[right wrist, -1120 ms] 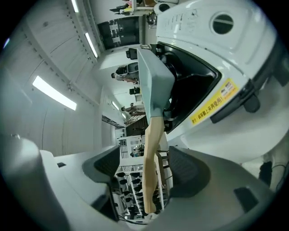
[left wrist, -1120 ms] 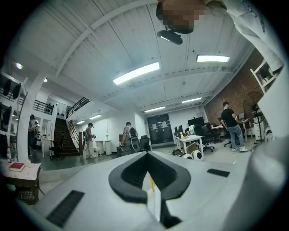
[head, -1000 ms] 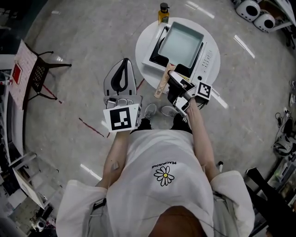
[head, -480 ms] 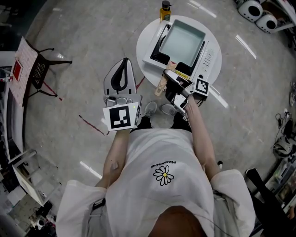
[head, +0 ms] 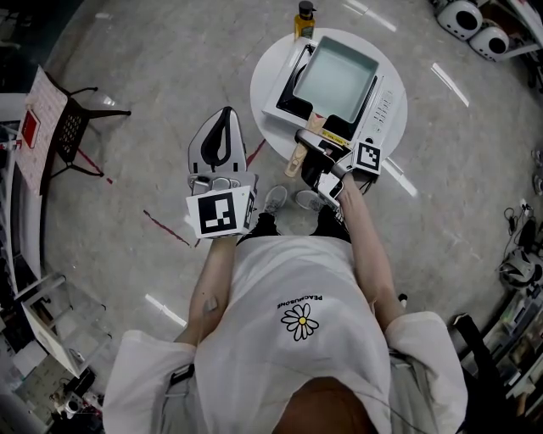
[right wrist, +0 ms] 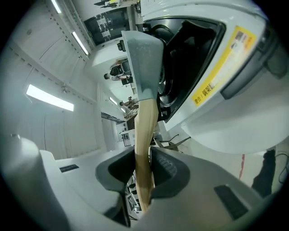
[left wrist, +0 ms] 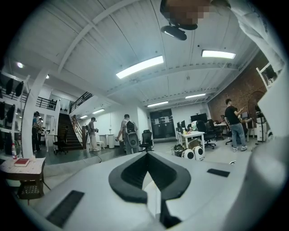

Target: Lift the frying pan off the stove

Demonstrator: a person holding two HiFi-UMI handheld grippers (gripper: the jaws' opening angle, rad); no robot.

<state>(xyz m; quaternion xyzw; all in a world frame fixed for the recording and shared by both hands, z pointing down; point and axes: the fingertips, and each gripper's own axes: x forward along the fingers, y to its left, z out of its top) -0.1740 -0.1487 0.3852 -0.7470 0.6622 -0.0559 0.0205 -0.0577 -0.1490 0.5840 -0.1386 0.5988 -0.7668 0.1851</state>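
Observation:
A rectangular frying pan (head: 333,78) with a pale teal inside sits on the white stove (head: 382,108) on a round white table (head: 265,78). Its wooden handle (head: 297,157) sticks out toward me. My right gripper (head: 307,140) is at that handle. In the right gripper view the handle (right wrist: 143,131) runs between the jaws of the right gripper (right wrist: 145,158), which have just been closing, and both pads press on it. The pan's grey socket (right wrist: 141,58) and the stove (right wrist: 235,103) lie just beyond. My left gripper (head: 224,114) is held off to the table's left over the floor, shut and empty, its tips together (left wrist: 146,154).
A yellow bottle (head: 300,21) stands at the table's far edge. A black chair (head: 72,127) is on the floor at the left and white round devices (head: 465,19) at the top right. Several people (left wrist: 128,137) and desks are far off in the left gripper view.
The right gripper has shifted slightly left onto the wooden handle and its jaws have drawn in around it. The left gripper and the pan have stayed where they were.

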